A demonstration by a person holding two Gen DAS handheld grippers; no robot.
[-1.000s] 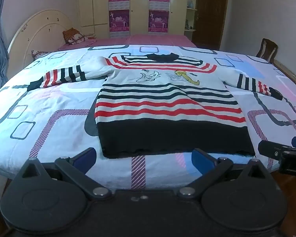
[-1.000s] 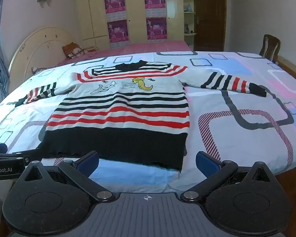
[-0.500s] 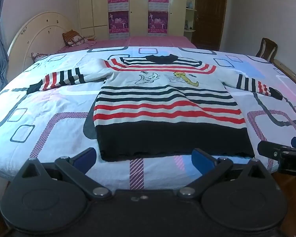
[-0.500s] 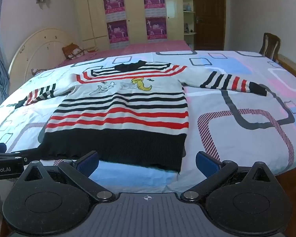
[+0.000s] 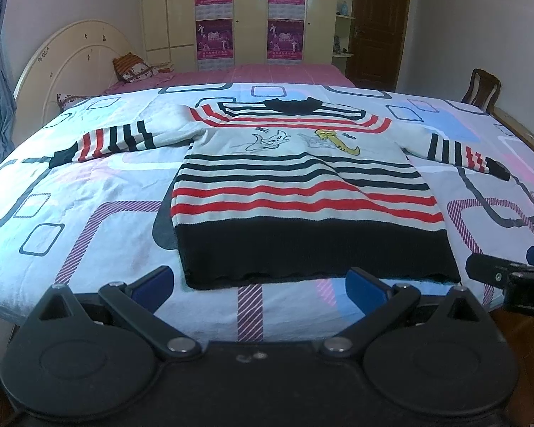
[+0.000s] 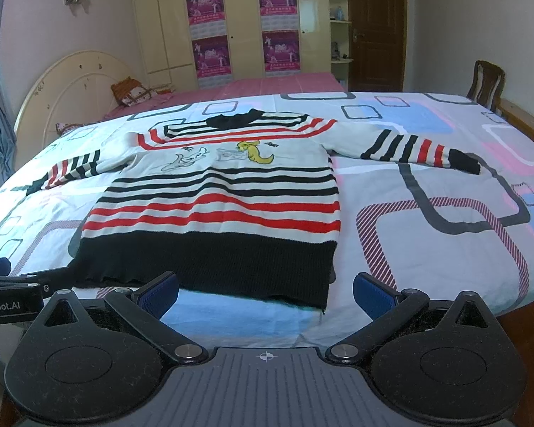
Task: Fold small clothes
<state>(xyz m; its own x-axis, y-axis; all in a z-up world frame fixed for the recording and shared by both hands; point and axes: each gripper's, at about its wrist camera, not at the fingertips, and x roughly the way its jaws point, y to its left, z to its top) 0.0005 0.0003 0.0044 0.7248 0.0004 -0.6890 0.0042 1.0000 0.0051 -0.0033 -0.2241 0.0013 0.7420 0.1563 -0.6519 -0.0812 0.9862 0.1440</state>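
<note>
At bed's near edge, left tongs (image 5: 258, 284) gape wide, empty; right tongs (image 6: 265, 290) likewise. Just beyond, striped sweater (image 5: 302, 192) flat on patterned bedspread (image 5: 89, 192), sleeves spread. Far back: wardrobe (image 6: 231, 17), posters.

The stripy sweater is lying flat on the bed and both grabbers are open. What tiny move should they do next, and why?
Probably ease both forward to the black hem. The sweater lies flat and unfolded, sleeves spread, and the left gripper and right gripper hang open just short of that near edge, touching nothing. The fingers must reach cloth before any fold can begin.
</note>
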